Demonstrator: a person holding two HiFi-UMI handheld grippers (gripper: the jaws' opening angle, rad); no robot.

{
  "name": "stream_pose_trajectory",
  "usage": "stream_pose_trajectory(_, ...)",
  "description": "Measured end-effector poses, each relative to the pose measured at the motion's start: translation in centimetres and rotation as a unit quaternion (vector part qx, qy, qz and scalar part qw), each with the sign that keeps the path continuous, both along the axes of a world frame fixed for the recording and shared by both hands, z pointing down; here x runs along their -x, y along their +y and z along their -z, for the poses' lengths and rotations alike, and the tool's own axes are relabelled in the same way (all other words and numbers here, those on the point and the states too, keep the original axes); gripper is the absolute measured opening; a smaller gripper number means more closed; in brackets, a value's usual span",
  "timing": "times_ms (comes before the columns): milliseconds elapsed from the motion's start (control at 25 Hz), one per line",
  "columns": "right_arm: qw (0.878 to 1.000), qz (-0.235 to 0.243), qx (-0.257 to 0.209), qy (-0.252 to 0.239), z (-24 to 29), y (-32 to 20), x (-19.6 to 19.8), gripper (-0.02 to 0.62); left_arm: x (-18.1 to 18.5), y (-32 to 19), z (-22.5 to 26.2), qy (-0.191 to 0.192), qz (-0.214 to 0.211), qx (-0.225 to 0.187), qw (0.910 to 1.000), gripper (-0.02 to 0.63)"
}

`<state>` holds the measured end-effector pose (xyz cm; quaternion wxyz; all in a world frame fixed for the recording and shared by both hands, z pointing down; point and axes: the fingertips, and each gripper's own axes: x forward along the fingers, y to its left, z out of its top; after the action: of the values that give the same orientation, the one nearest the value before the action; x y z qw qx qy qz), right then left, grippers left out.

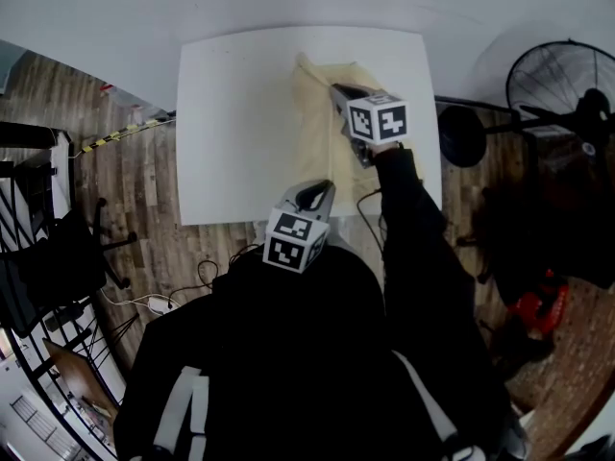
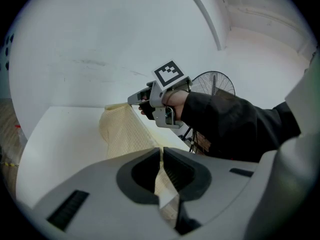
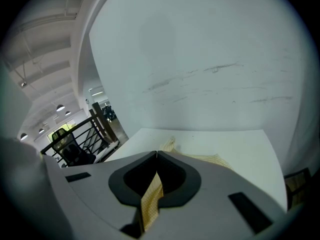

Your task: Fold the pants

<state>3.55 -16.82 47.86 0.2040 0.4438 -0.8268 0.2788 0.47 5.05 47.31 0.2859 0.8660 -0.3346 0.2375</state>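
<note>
Head view: the pants (image 1: 322, 113) lay on the table (image 1: 231, 123), strung between our grippers; the right gripper (image 1: 338, 92) had the far end, the left gripper (image 1: 312, 197) the near end.

Left gripper view: its jaws were closed on a thin strip of cloth; the rest ran ahead to the right gripper.

Right gripper view: jaws likewise clamped on a narrow strip; the rest lay just ahead on the table.

We judged both pinches shallow; a hard or uneven pull could slip an edge free or skew the fold. We saw no containers.
</note>
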Motion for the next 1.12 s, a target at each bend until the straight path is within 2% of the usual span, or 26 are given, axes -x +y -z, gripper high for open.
stream_pose_trajectory(200, 1.000, 0.001, 0.003, -0.007, -0.2, 0.0, -2.3, 0.006, -3.2, 0.0, 0.6, 0.020, 0.007, 0.013, 0.9997, 0.023)
stream_pose_trajectory(720, 0.999, 0.020, 0.009, -0.038, -1.5, -1.0, -8.0, 0.006, -11.0, -0.8, 0.0, 0.031, 0.015, 0.040, 0.9986, 0.022)
stream_pose_trajectory(1120, 0.999, 0.021, 0.035, -0.030, -5.6, -2.3, -14.0, 0.007, -17.6, -2.1, -2.7, 0.038, 0.002, 0.078, 0.9962, 0.023)
